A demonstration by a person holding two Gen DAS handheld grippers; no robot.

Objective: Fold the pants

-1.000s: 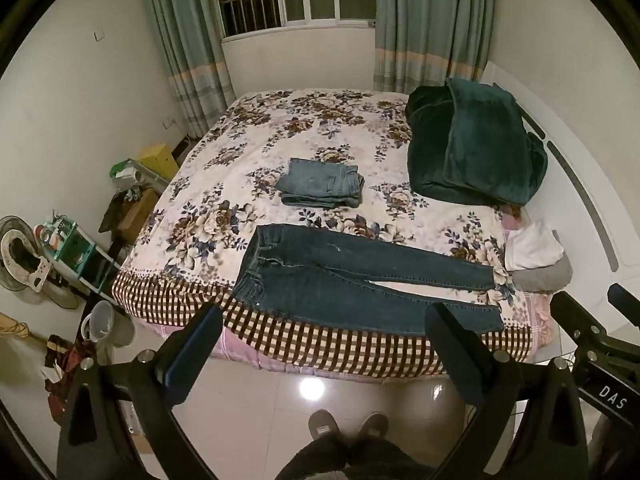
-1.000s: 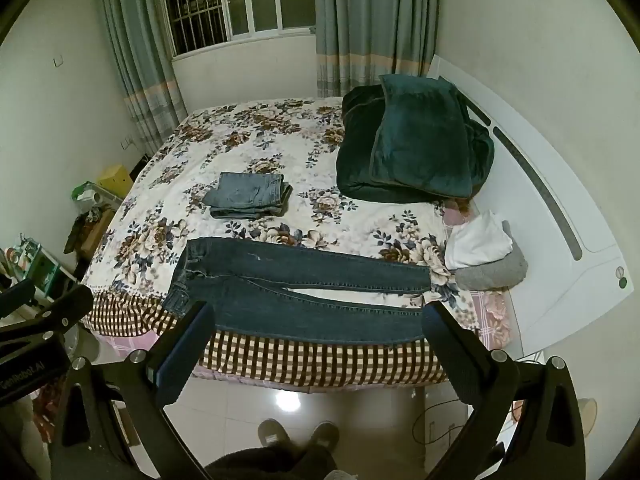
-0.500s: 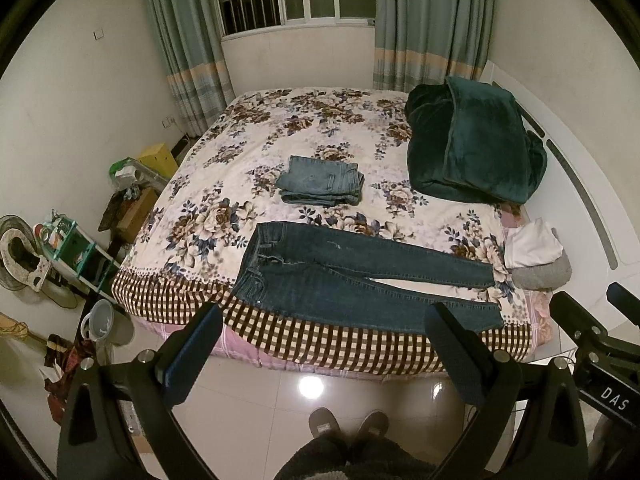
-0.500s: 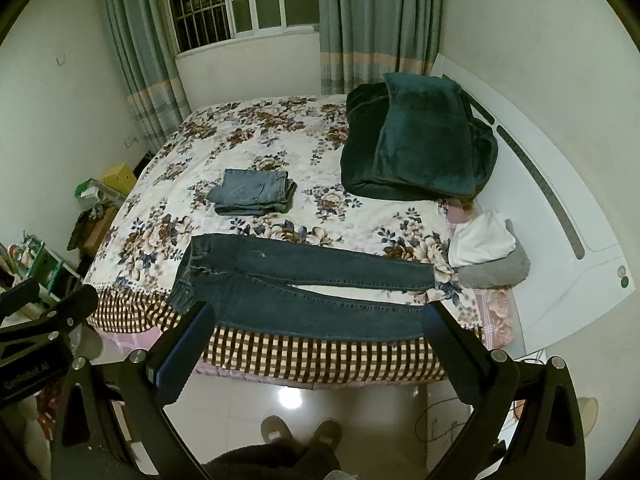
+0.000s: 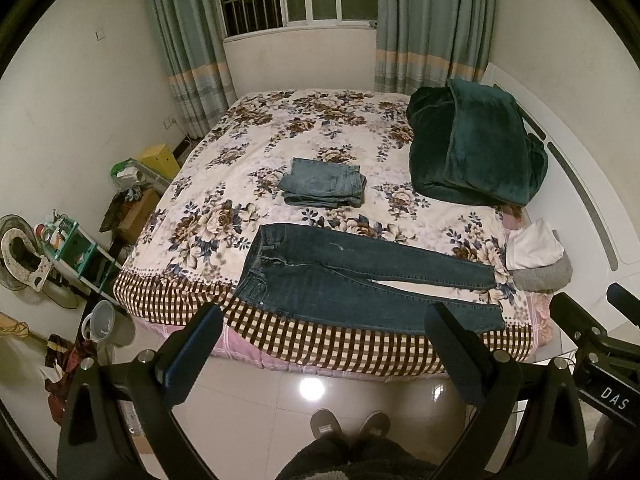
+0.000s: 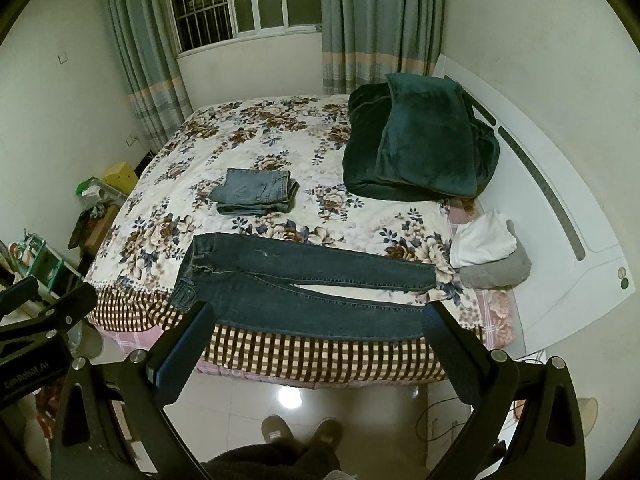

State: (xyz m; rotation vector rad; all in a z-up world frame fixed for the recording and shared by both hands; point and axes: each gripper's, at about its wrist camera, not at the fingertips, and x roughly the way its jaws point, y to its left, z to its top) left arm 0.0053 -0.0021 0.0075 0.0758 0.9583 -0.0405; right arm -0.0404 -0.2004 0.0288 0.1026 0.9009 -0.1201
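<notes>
Dark blue jeans (image 5: 344,276) lie flat along the near edge of the bed (image 5: 208,220), waistband to the left, legs to the right; they also show in the right wrist view (image 6: 296,284). A lighter pair of jeans (image 5: 324,182) lies folded mid-bed, also in the right wrist view (image 6: 256,192). My left gripper (image 5: 324,328) is open and empty, held back from the bed above the floor. My right gripper (image 6: 316,328) is open and empty, likewise short of the bed edge.
A dark green blanket (image 5: 476,152) is heaped at the back right. White and grey folded clothes (image 5: 536,256) sit at the right by the white headboard (image 6: 560,216). Shelves, a bucket (image 5: 104,324) and clutter stand left of the bed. My slippers (image 5: 348,428) are on the tiled floor.
Both views have tilted up slightly, so the bed sits a little lower in frame. The jeans have not moved and both grippers stay open.
</notes>
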